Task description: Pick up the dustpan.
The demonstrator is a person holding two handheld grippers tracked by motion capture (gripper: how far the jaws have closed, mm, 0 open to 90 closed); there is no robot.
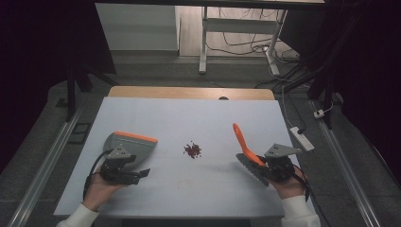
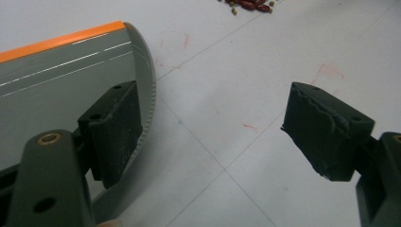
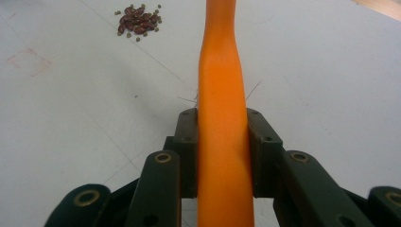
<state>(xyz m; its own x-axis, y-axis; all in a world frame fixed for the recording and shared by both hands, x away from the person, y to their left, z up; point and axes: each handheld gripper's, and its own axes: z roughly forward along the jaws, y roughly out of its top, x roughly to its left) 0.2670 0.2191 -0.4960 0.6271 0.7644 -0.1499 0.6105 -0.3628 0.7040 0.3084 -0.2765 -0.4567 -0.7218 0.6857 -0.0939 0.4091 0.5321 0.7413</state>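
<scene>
1. Brush: grey bristle head with a smooth orange plastic handle (image 1: 242,139), lying at the right of the white table (image 1: 189,113), handle pointing far. The right gripper (image 1: 270,171) pinches the handle from both sides, as the right gripper view confirms (image 3: 222,118). Likely light and stiff; the glossy handle may slip, so a grip at its narrower waist seems best.

2. Dustpan: grey plastic pan with an orange front lip (image 1: 130,144), at the left. The left gripper (image 1: 137,174) sits just near of it, jaws spread, nothing between them. Likely light and rigid; its near rim looks the place to grip it.

3. Spill: small heap of dark red beans with a few green ones (image 1: 192,150), mid-table between both tools. Loose, prone to roll.
</scene>
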